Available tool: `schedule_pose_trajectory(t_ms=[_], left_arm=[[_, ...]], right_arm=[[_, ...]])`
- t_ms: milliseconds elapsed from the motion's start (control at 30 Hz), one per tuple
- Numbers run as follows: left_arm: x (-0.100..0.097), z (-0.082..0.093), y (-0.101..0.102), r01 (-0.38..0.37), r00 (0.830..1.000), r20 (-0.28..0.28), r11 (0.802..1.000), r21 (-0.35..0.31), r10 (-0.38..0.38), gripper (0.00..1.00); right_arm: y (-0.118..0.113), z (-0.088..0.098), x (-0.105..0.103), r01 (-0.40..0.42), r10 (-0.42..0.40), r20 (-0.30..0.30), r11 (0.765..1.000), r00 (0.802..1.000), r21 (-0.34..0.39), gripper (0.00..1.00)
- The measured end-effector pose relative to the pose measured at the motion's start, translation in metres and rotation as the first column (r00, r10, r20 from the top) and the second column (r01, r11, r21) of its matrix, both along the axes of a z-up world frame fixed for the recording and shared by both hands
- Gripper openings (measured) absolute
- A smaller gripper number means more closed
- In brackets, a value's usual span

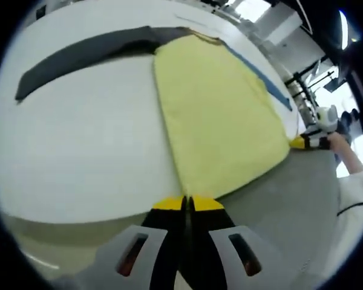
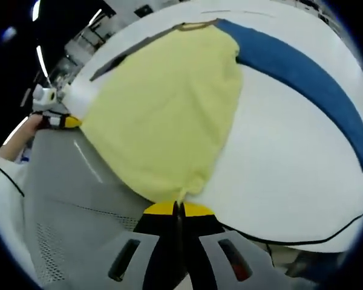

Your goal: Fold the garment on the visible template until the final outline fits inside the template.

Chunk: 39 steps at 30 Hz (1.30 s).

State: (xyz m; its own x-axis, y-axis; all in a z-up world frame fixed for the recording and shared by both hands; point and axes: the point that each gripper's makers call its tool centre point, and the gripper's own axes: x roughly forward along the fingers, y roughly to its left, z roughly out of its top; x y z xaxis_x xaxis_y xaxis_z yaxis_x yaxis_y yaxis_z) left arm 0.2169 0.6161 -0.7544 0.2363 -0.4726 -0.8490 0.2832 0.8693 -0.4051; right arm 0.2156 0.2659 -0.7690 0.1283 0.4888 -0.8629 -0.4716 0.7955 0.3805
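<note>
On the white counter [image 1: 78, 151] the yellow garment [image 1: 221, 115] lies spread flat, and you have each near corner pinched: the left tool [image 1: 187, 202] has its jaws closed on the hem corner, the right tool [image 2: 178, 208] likewise closed on the other corner, where the cloth bunches to a small peak. If you pull unevenly or lift one side faster, the soft, matte, towel-like fabric could slip from a jaw or fold skewed, so its rounded outline would spill past the template's dark grey strip [image 1: 85, 51] and blue strip [image 2: 302, 72].
</note>
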Motion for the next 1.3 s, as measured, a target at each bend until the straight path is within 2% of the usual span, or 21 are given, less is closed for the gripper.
schedule_pose_trajectory(t_ms=[467,767,1100,1300], left_arm=[[-0.002,-0.006,-0.002,0.053,0.998,-0.033,0.997,0.064,-0.051,0.0],[-0.003,-0.01,-0.001,0.066,0.997,-0.047,0.995,0.078,-0.062,0.0],[-0.004,-0.009,0.0,0.077,0.996,-0.059,0.994,0.08,-0.072,0.0],[-0.005,-0.009,-0.001,0.098,0.993,-0.08,0.992,0.077,-0.092,0.0]], right_arm=[[-0.003,-0.006,-0.002,-0.024,0.023,-0.045,0.999,0.999,-0.023,0.03],[-0.005,-0.01,-0.004,-0.022,0.019,-0.082,0.999,0.996,-0.032,0.03],[-0.012,-0.004,-0.01,0.058,-0.056,-0.148,0.998,0.987,0.006,0.03],[-0.014,-0.001,-0.01,0.096,-0.091,-0.157,0.995,0.983,0.026,0.03]])
